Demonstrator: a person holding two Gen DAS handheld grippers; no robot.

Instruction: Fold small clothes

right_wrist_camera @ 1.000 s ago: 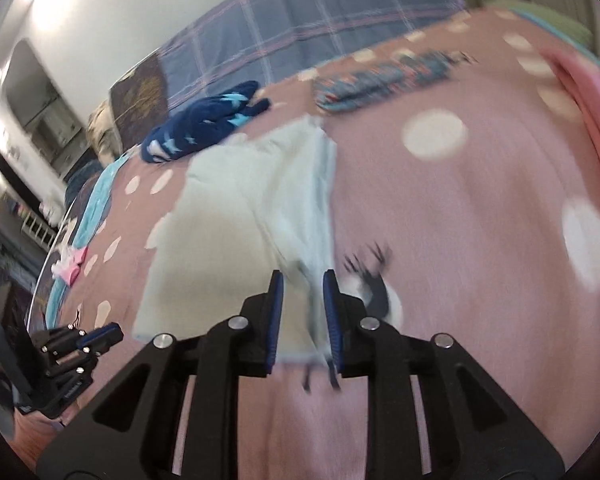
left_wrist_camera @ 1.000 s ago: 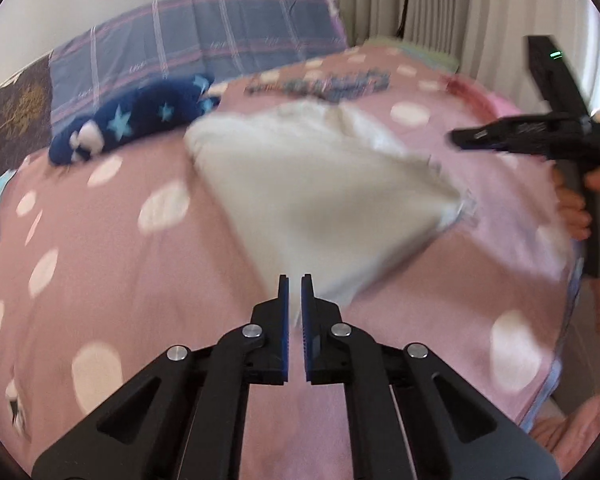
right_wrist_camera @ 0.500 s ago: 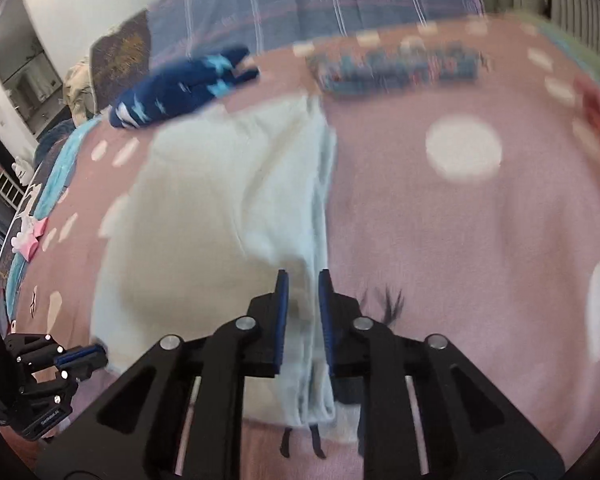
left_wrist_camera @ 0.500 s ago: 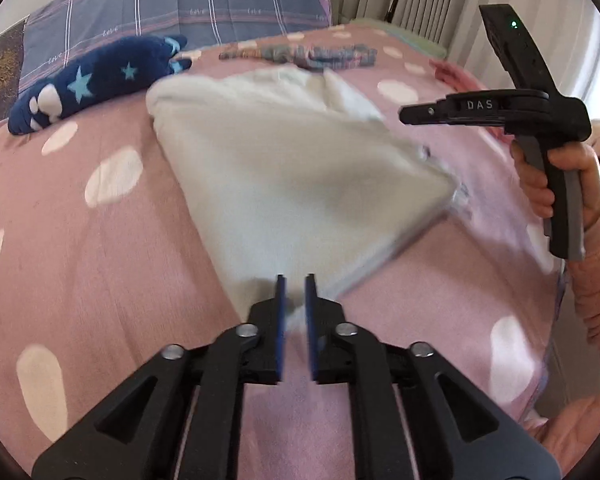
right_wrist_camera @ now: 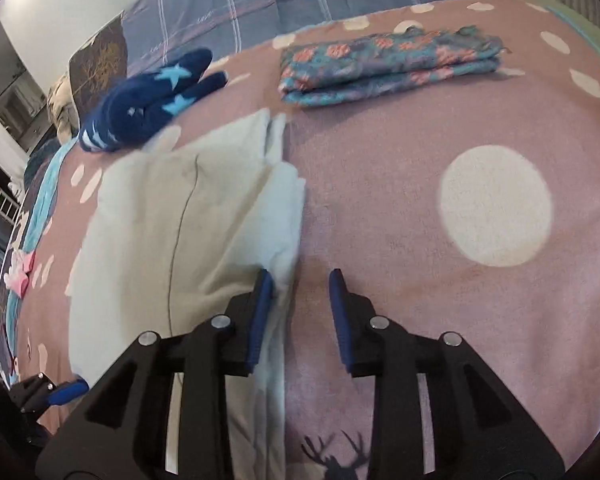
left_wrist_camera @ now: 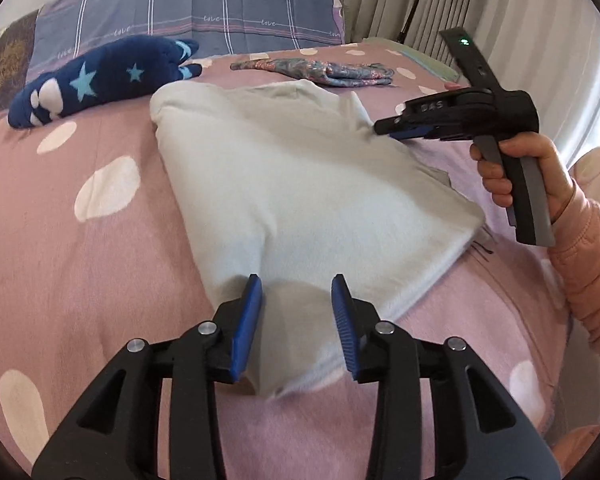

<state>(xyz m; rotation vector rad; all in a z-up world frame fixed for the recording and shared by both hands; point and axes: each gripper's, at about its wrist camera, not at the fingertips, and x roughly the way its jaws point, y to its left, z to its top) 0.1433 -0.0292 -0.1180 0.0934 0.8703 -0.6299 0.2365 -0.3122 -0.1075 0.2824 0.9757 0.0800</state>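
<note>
A cream-white garment [left_wrist_camera: 300, 184] lies folded flat on the pink dotted bedspread [left_wrist_camera: 80, 260]. My left gripper [left_wrist_camera: 296, 284] stands over its near corner. Its jaws are opening, and the corner lies loose between the blue pads [left_wrist_camera: 246, 320] without being pressed. In the right wrist view the same garment [right_wrist_camera: 180, 220] fills the left half. My right gripper [right_wrist_camera: 300, 276] sits at its right edge with its jaws opening; the cloth edge runs past the left pad [right_wrist_camera: 262, 308], unpinched. The right gripper [left_wrist_camera: 384, 130] also shows in the left wrist view, held by a hand [left_wrist_camera: 540, 168].
A navy plush with blue stars [left_wrist_camera: 100, 80] lies behind the garment. A folded patterned cloth [right_wrist_camera: 388, 60] rests further back beside a plaid pillow [left_wrist_camera: 220, 12]. Curtains [left_wrist_camera: 400, 0] hang at the right. A pink sleeve [left_wrist_camera: 584, 272] crosses the bed's right side.
Both grippers' jaws have parted and released the garment, which has come down flat on the bed. The right gripper has moved further along the garment's right edge.
</note>
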